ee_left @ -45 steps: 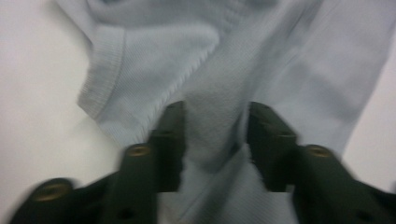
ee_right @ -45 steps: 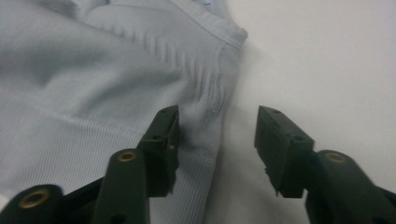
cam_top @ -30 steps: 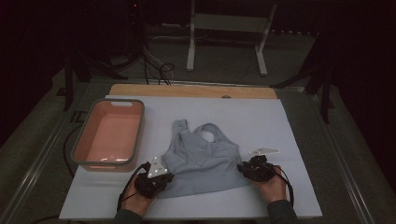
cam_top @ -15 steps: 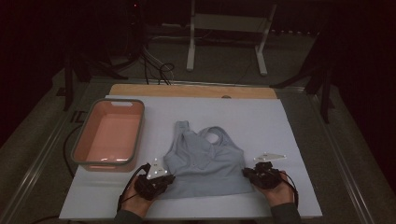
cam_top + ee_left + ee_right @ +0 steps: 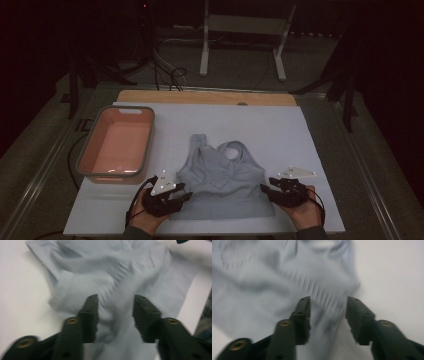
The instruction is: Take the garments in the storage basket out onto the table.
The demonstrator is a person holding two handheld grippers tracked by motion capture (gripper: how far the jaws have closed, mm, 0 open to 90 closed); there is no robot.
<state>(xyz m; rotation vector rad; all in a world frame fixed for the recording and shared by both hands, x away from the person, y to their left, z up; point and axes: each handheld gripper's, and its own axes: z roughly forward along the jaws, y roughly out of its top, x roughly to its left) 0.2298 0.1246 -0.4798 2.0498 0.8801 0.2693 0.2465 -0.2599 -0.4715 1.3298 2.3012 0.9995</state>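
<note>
Letting go of the pale blue ribbed-knit crop top [image 5: 222,185] at both lower corners.

Top lies flat on the white table sheet [image 5: 300,130], straps pointing away from the person, just right of the salmon-pink plastic tub with grey rim [image 5: 84,159]. Left gripper [image 5: 182,196] and right gripper [image 5: 265,190]: jaws have just been opening, and both gripper views show hem fabric between parted pads, not pinched (blur hides any light contact). Judged step: release after spreading. Next move calls for lifting clear without dragging the hem, then choosing fresh grip points.
</note>
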